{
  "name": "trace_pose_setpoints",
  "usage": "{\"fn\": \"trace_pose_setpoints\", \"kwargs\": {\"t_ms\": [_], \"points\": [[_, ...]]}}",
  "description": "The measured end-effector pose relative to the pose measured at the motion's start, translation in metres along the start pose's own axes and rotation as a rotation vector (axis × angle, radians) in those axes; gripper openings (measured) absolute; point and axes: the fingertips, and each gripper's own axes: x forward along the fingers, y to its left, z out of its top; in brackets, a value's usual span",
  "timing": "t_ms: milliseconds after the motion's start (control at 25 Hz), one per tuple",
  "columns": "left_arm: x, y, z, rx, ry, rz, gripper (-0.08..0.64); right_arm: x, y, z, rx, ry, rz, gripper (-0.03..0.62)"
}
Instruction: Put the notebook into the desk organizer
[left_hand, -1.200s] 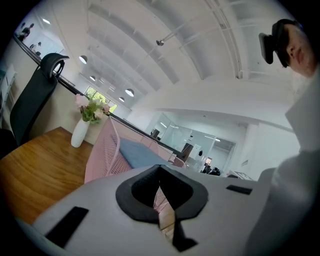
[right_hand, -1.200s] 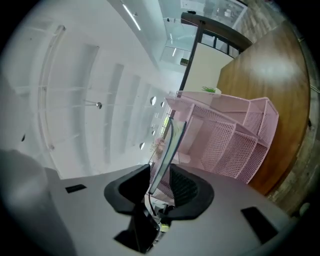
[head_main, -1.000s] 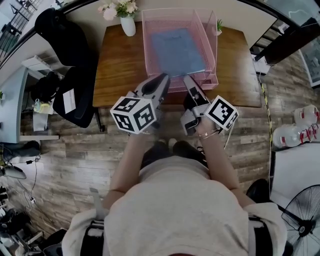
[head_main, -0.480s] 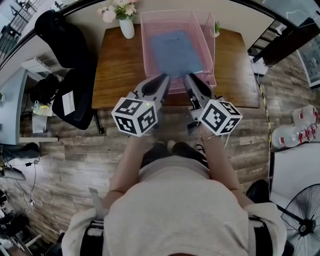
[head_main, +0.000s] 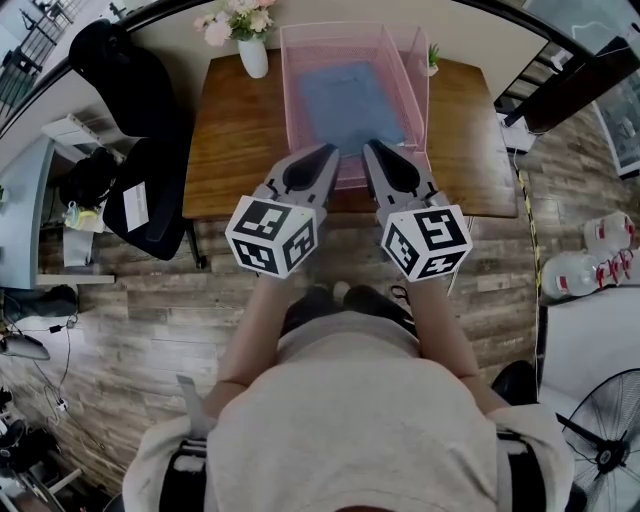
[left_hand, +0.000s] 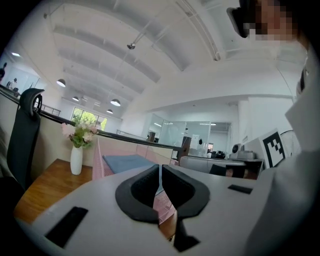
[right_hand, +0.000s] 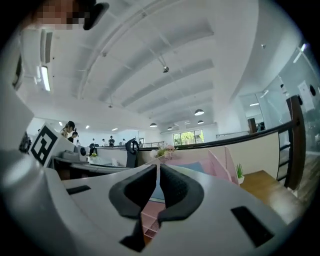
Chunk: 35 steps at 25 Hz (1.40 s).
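Head view: right gripper (head_main: 373, 150) jaws just closing, empty, left gripper (head_main: 330, 152) jaws closed; notebook (head_main: 352, 95) already lies in desk organizer (head_main: 292, 100)

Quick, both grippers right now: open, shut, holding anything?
Left gripper: shut, nothing between its jaws.
Right gripper: jaws have just been closing, now together, empty.

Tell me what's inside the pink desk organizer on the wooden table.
A blue notebook lies flat inside the desk organizer, on its top level. Anything under it or on lower levels cannot be seen, because the notebook covers it.
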Motion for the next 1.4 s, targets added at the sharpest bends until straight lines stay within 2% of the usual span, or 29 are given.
{"fn": "trace_pose_setpoints", "kwargs": {"t_ms": [160,360,480,640,840,1040,1400], "points": [[0.000,-0.001,-0.001,0.031,0.007,0.008,0.015,-0.001,0.007,0.003,-0.077,0.000,0.011,0.018],[0.003,-0.011,-0.006,0.074,0.024,-0.012,0.011,-0.003,0.020,-0.004,-0.055,0.017,0.094,0.011],[0.004,-0.013,-0.012,0.087,0.055,-0.009,0.011,-0.005,0.023,-0.006,-0.051,0.015,0.104,0.011],[0.005,-0.012,-0.024,0.084,0.103,0.011,0.011,-0.007,0.029,-0.010,-0.098,0.022,0.106,0.011],[0.001,-0.011,-0.029,0.080,0.114,0.023,0.011,-0.009,0.034,-0.020,-0.123,0.048,0.111,0.011],[-0.001,-0.011,-0.035,0.067,0.128,0.019,0.011,-0.009,0.032,-0.022,-0.090,0.049,0.117,0.011],[-0.002,-0.010,-0.037,0.054,0.142,0.022,0.011,-0.010,0.033,-0.027,-0.095,0.066,0.120,0.011]]}}
